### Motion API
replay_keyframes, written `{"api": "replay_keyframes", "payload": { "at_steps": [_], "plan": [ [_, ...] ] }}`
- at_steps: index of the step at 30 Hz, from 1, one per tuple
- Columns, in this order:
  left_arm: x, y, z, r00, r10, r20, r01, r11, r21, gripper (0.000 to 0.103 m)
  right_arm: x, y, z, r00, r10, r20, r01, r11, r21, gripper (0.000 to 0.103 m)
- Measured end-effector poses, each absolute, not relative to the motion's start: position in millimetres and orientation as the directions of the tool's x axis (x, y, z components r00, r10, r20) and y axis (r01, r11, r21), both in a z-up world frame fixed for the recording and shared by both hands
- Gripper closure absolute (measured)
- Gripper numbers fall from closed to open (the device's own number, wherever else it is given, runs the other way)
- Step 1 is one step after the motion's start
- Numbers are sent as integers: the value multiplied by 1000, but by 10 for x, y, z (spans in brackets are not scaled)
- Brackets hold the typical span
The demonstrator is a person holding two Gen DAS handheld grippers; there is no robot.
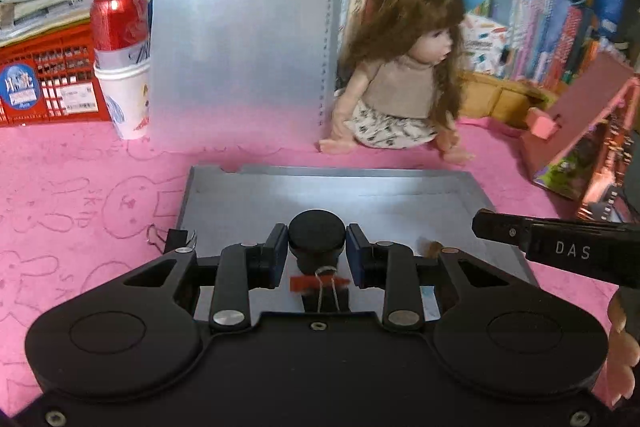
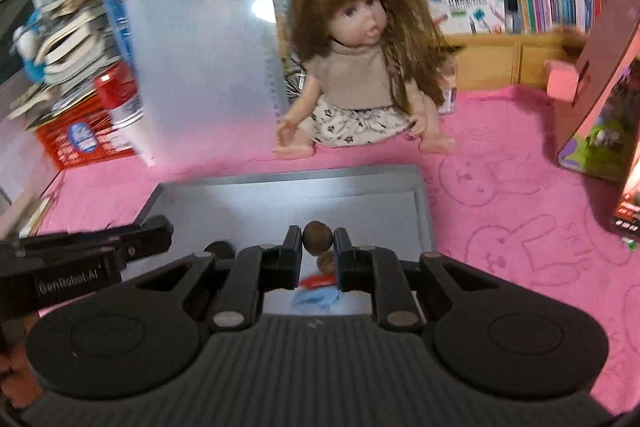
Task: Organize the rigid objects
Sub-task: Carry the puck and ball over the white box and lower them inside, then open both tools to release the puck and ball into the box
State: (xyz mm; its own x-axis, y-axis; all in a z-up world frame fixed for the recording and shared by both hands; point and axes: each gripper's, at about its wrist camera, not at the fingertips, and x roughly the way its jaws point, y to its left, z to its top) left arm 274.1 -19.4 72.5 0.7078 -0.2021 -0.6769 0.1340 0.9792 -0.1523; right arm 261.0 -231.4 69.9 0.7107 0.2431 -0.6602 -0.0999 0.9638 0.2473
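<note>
In the left wrist view my left gripper [image 1: 317, 247] is shut on a black round-capped object [image 1: 317, 231], with its blue pads against the sides; an orange tag [image 1: 316, 282] and a loop of string hang below it. In the right wrist view my right gripper [image 2: 317, 243] is shut on a small brown nut-like ball [image 2: 317, 235]. Both hover over the near part of a flat grey tray [image 1: 320, 187] [image 2: 280, 195] on the pink mat. Under the right gripper, a second brown ball [image 2: 326, 261], an orange piece [image 2: 318, 279] and a blue piece [image 2: 316, 299] lie on the tray.
A long-haired doll [image 1: 404, 83] [image 2: 352, 67] sits just beyond the tray. A translucent clipboard [image 1: 244, 39] stands to its left, beside a red can on a paper cup [image 1: 120, 67] and a red crate [image 1: 48, 83]. A pink toy-house box [image 1: 580, 139] stands right; books line the back.
</note>
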Motion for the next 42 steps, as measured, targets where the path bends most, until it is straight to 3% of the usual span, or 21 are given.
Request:
{"api": "replay_keyframes", "payload": {
  "at_steps": [14,38,42],
  "plan": [
    [3229,-314,330,669,-173,-723,74,983,-167,73,3022,-2152,331,665,202,-719,-68,975,211,82],
    [3219,-419,156,656,-157,-738,99,988,-123,73,3045,-2157,218,651,216,-728,-78,973,219,82],
    [3215,-422,164,652,-167,-740,104,986,-131,67,3040,-2168,218,650,217,-728,-76,972,222,82]
  ]
}}
